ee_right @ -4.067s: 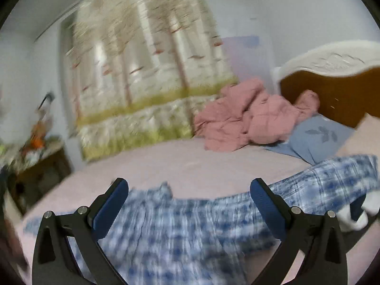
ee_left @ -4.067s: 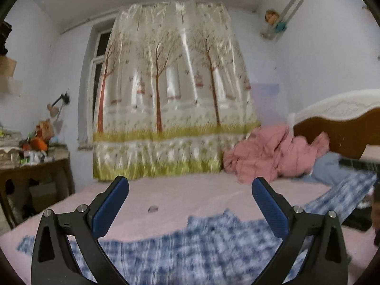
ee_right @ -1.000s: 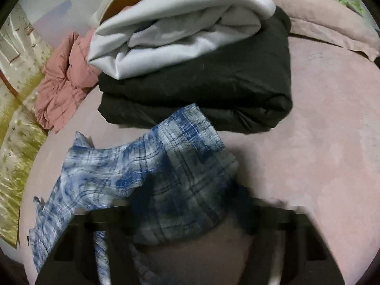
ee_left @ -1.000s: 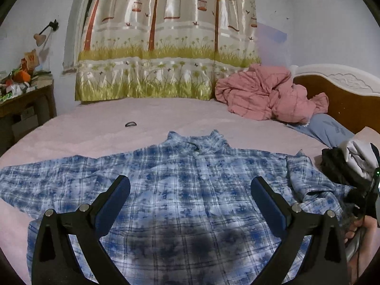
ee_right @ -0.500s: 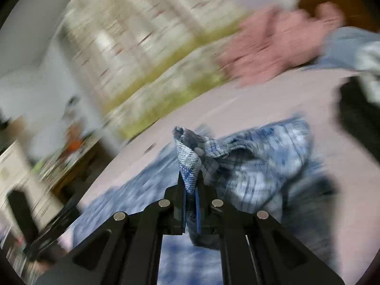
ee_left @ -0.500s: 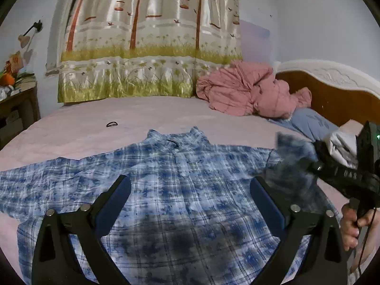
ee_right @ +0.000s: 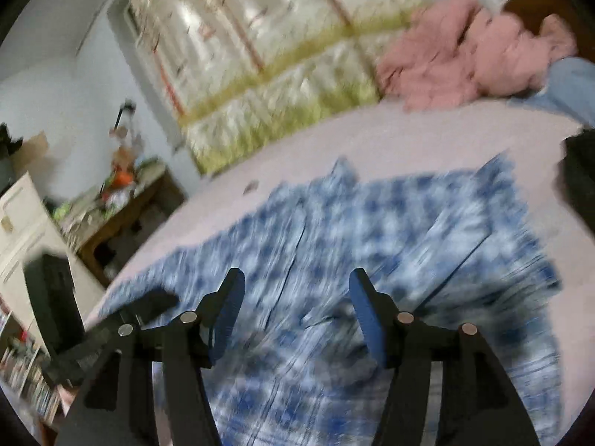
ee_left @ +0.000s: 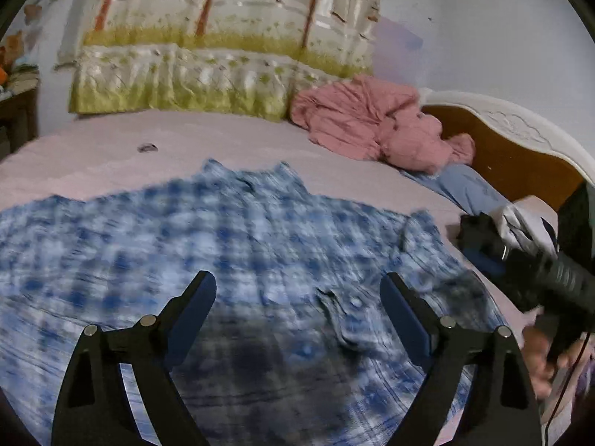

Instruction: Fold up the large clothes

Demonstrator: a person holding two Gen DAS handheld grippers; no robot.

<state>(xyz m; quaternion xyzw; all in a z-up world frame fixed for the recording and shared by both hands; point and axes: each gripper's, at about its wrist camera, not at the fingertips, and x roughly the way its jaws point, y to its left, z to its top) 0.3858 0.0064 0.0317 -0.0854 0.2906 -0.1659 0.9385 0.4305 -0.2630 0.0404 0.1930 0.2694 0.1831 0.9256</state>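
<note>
Both grippers' fingers (ee_left: pixel 403 319) wide above shirt (ee_left: pixel 238 245)

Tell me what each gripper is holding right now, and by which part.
Nothing is held. The left gripper and the right gripper are both open above the blue plaid shirt, which lies spread on the bed.

The left gripper (ee_left: pixel 297 308) hovers with its blue-padded fingers (ee_left: pixel 193 312) spread wide, nothing between them. The right gripper (ee_right: pixel 295 310) also stands parted, its pads (ee_right: pixel 366 314) apart and bare. In the left wrist view the right gripper's black body enters from the right edge, gripped by a hand (ee_left: pixel 544 356), though blur leaves its hold unclear.
</note>
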